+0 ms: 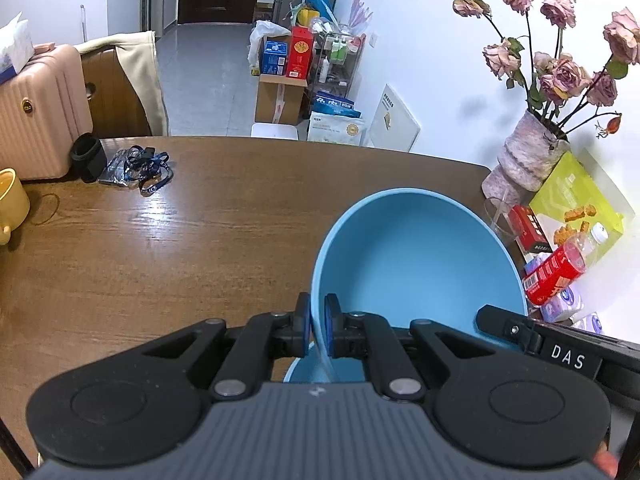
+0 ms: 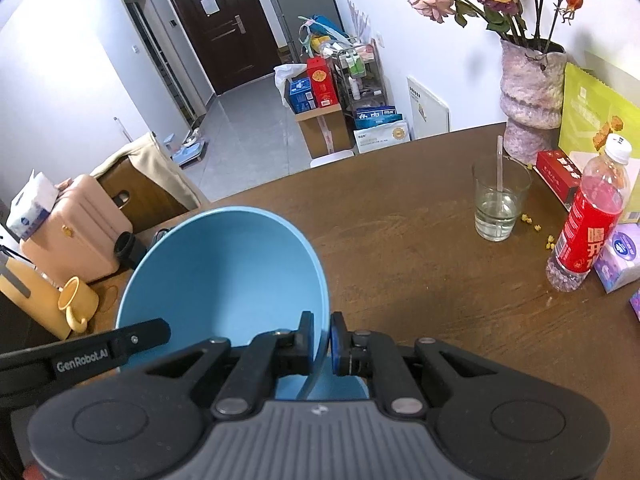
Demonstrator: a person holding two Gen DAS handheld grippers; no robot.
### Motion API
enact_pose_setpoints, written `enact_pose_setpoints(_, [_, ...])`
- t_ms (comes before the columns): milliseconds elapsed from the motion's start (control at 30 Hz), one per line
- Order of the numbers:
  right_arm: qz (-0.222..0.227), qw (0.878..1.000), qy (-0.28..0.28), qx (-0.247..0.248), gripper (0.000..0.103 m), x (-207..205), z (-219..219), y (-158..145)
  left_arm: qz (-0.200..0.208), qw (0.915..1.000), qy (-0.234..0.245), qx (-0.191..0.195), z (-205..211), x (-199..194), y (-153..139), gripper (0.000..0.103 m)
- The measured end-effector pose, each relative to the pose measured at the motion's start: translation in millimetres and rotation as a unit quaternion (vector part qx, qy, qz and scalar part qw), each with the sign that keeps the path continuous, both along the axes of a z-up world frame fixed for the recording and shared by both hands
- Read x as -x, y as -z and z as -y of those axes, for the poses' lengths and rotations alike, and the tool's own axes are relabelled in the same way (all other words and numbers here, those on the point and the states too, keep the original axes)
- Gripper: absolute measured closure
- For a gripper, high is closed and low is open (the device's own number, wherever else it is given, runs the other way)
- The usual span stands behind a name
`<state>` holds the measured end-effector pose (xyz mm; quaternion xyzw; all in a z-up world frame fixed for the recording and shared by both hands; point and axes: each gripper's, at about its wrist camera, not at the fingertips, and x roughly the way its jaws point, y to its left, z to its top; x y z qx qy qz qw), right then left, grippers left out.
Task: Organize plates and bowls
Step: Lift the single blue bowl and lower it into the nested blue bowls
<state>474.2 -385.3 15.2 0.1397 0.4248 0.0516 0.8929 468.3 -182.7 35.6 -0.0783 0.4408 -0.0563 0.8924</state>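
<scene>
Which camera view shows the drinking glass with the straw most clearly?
The right wrist view: the glass stands whole on the table, with its water and straw visible. In the left wrist view the blue bowl hides most of the glass; only its faint outline shows.

Bright, even indoor light fills both views. A white glare patch sits on the desk (image 1: pixel 160 204) in the left view. The flowers (image 1: pixel 560 52) cast soft shadows on the wall. Fisheye bending curves the edges, corners dark; focus is sharp.
</scene>
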Motion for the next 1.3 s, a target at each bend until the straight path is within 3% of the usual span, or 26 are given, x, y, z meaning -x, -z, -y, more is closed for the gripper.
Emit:
enact_pose_setpoints(467, [-0.012,1.0,0.0,0.006,0.095,23.7,-0.7,11.0,-0.013,0.9998,0.014,-0.001,1.1,20.9,11.8,0.095])
enact_pose_setpoints(1300, [-0.062,0.998,-0.006,0.01,0.095,33.3,-1.7,65.1,-0.064,0.9975,0.017,-0.024,7.4,27.9,59.8,0.095])
